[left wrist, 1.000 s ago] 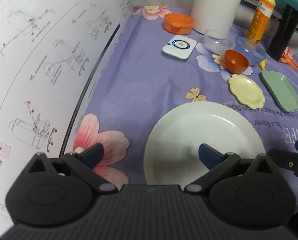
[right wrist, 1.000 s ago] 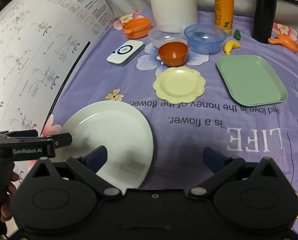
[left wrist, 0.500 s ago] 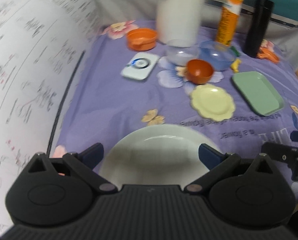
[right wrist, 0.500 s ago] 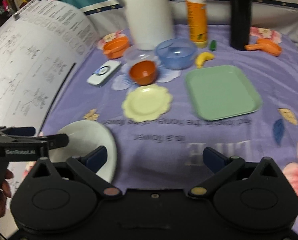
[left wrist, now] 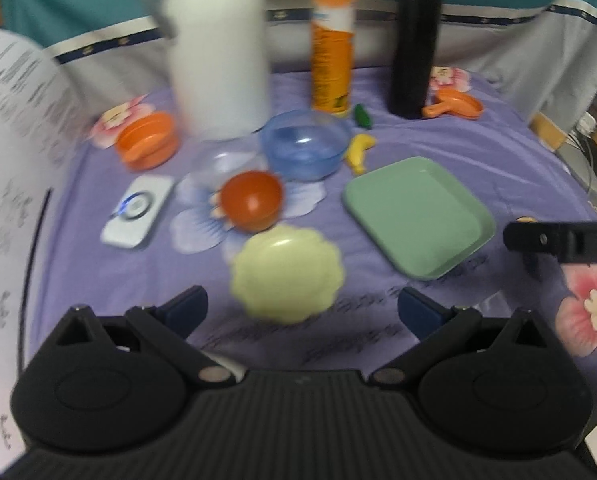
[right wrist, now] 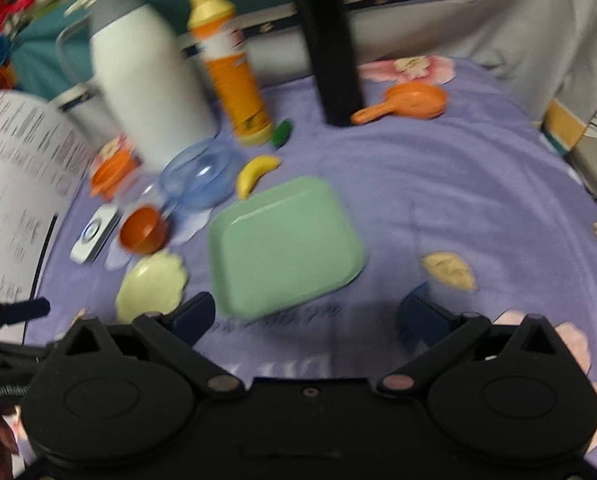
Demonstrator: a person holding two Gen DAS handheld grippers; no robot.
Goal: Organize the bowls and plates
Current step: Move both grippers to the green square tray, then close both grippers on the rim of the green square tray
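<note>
Left wrist view: the left tool (left wrist: 301, 308) hangs released, the scalloped yellow plate (left wrist: 287, 274) at twelve o'clock, probably its pickup target; the right tool (right wrist: 306, 316) gapes empty too.

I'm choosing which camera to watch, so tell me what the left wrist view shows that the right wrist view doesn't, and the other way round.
Only the left wrist view shows the right tool's black arm reaching in from its right edge, and the open left tool over the yellow scalloped plate.

Only the right wrist view shows the white jug's grey lid, the left tool's arm at its left edge, and the open right tool near the green tray.

Both show the orange bowl, blue bowl, clear bowl, toy banana, orange bottle and black flask.
</note>
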